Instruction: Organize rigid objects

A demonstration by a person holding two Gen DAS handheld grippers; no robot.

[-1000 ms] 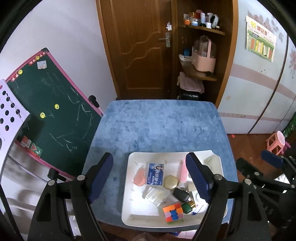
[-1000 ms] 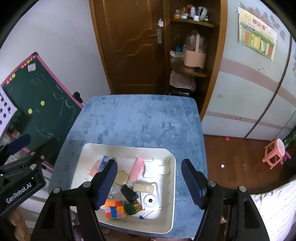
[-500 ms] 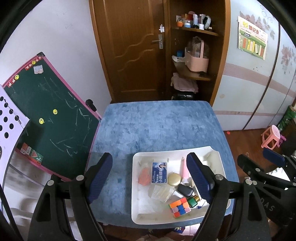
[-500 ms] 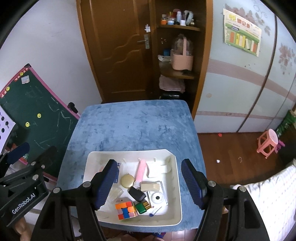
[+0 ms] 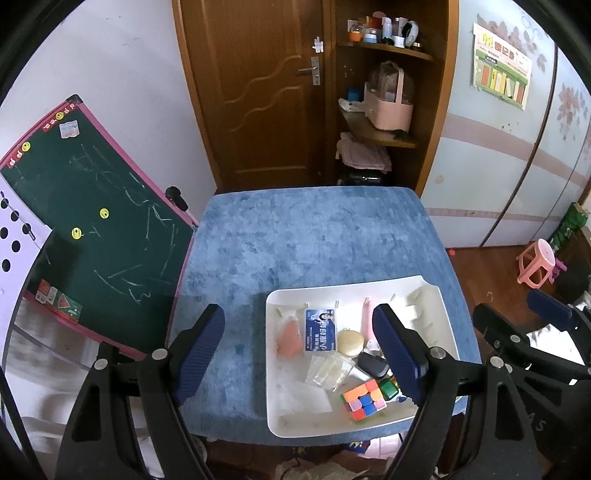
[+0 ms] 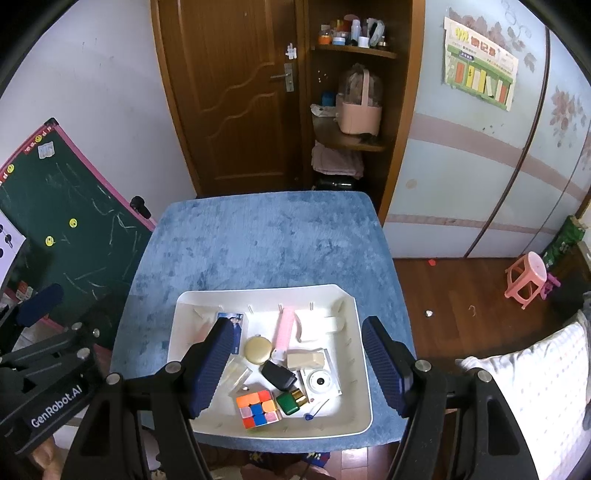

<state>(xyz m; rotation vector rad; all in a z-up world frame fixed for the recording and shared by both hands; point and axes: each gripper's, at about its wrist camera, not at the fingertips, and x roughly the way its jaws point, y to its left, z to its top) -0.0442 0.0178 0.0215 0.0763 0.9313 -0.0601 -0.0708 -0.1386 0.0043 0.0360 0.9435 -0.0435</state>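
1. The one clear piece of writing is "GenRobot.AI", in white on the black body of the left gripper [image 6: 40,306], seen at the lower left of the right wrist view.
2. A blue card [image 5: 320,329] with a printed portrait and white lettering too small to read lies flat in the left half of the white tray [image 6: 360,369].
3. A wall poster [image 6: 479,74] with green headings and coloured bars hangs on the pale blue wardrobe; its text is not legible.
4. The tray sits on the near part of the blue-covered table [image 6: 266,243] and holds the task's things in a loose heap.
5. In it are a Rubik's cube [image 6: 258,408] near the front edge, a green perfume bottle with a gold cap [image 6: 291,401] just beside it, and a black car key [image 6: 277,374] behind them.
6. Also there: a white instant camera [image 6: 320,382], a beige block [image 6: 305,359] resting against it, a round gold compact [image 6: 258,349], a pink tube [image 6: 284,329], a clear plastic box [image 5: 329,370] and a salmon-pink piece [image 5: 289,339].
7. A small blue pin [image 6: 314,410] lies by the bottle.
8. On the corner shelf behind the table stands a pink basket [image 6: 359,112], with small bottles [image 6: 351,31] on the shelf above.
9. The left gripper [image 5: 299,354] hangs above the tray's left side, jaws spread wide, holding nothing.
10. The right gripper [image 6: 299,365] hovers over the tray, likewise spread wide and empty.
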